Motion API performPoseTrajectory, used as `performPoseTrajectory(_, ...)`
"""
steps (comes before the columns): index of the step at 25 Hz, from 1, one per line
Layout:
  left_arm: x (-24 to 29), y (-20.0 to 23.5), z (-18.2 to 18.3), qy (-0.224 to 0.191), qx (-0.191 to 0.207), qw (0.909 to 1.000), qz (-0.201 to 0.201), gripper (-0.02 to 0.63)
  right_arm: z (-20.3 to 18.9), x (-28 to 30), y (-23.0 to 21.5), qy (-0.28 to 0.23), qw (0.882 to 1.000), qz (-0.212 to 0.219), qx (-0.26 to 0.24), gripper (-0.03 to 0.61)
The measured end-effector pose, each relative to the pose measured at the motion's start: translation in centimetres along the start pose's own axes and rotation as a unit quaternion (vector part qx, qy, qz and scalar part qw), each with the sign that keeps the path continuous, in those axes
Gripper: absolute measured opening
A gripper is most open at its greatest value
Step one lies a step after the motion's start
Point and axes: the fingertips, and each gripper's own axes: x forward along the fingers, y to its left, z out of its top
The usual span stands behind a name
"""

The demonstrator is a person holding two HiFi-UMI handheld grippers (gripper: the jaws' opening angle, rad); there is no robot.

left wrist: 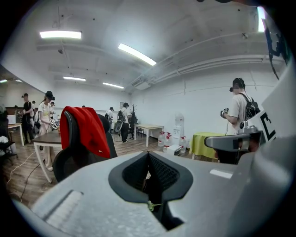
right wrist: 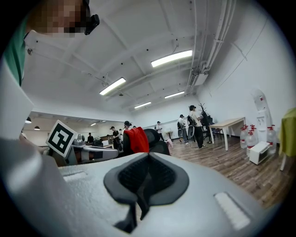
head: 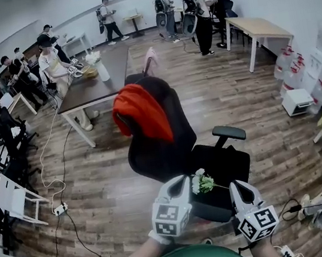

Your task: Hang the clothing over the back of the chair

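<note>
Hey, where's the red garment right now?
In the head view, the red garment is draped over the backrest top of the black office chair, centre frame, with the dark table just behind it.

My right claw [right wrist: 148, 166] fills the lower half of the frame, grey shell with dark ribbed pads pressed together along a centre seam, nothing between them. Just above it, mid-frame, a red cloth garment [right wrist: 135, 140] drapes over the back of a black office chair [right wrist: 156, 140]. At the left edge I see the left claw [right wrist: 111, 153] lying level, its black-and-white marker cube [right wrist: 61, 137] tilted. On the right stand a pale wooden bench [right wrist: 233, 123], clear water bottles [right wrist: 249, 138] and a white water dispenser [right wrist: 260, 107] on the wood plank floor [right wrist: 222, 162]. Several people [right wrist: 194, 121] stand further back. Strip lights [right wrist: 171, 58] cross the ceiling.
</note>
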Motion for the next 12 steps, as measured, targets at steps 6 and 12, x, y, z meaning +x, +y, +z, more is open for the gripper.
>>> performPoseTrajectory(6, -0.01, -0.41, -0.04, 0.001, 0.006, 1.0000, 0.001, 0.011, 0.29, -0.27, -0.30, -0.004, 1.000, -0.006, -0.008, -0.006)
performPoseTrajectory(12, 0.22, -0.42, -0.38, 0.004, 0.010, 0.9999, -0.001, 0.011, -0.29, -0.17, -0.64, 0.001, 1.000, -0.010, 0.002, -0.006)
